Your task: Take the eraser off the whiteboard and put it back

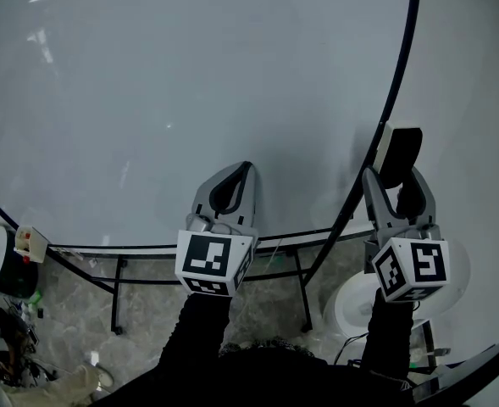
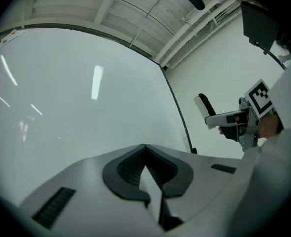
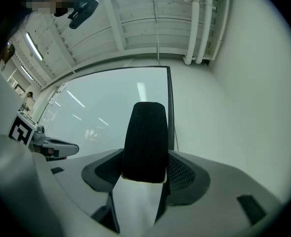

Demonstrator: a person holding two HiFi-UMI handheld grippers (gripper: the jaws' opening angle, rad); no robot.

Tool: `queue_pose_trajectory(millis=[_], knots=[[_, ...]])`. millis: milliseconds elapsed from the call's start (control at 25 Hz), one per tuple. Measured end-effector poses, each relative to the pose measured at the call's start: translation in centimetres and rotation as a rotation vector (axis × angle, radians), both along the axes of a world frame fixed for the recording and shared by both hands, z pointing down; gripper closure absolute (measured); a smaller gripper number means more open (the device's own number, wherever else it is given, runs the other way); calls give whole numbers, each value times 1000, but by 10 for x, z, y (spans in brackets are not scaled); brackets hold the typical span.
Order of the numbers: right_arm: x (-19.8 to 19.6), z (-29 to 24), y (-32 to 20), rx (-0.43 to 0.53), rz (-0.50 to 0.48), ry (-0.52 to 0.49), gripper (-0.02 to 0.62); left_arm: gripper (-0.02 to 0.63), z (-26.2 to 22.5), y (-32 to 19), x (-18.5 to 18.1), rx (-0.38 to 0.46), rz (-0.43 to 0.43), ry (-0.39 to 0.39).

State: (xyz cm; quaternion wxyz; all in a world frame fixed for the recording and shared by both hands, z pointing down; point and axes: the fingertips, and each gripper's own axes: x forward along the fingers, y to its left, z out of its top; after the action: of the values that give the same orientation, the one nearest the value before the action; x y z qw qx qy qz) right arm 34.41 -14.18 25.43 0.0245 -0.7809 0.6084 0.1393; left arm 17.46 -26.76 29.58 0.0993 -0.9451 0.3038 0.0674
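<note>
1. Clamping the eraser (image 3: 145,139) in the right gripper (image 3: 145,177) — pads pressing on both its sides, black felt and a strip of white backing showing.
2. Holding the eraser upright, top end sticking up well above the jaw tips.
3. Sitting off the whiteboard (image 1: 190,83) — eraser just past the board's rt edge, nearer the bottom rt corner than the top, w/ plain white wall (image 1: 478,100) behind it in the head view.
4. Pinching the left gripper (image 2: 145,152) fully closed, tips meeting in a point, nothing between them.
5. Hovering that left gripper in front of the board's bottom edge, approx mid-width, well apart from the right gripper; touching the board or not, can't tell.
6. Showing black stand legs (image 1: 118,295) under the bottom edge, on a mottled floor (image 1: 147,312).
</note>
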Motion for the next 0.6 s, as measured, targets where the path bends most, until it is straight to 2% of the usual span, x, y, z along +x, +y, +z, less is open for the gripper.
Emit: queue_pose_trajectory(millis=[400,600], knots=[[-4,4,-1,1,-5,-2,319,600,0,3,0,-7,26,-7],[-6,4,-1,1,-11,-3,319,600,3,3,1,9,6,-54]])
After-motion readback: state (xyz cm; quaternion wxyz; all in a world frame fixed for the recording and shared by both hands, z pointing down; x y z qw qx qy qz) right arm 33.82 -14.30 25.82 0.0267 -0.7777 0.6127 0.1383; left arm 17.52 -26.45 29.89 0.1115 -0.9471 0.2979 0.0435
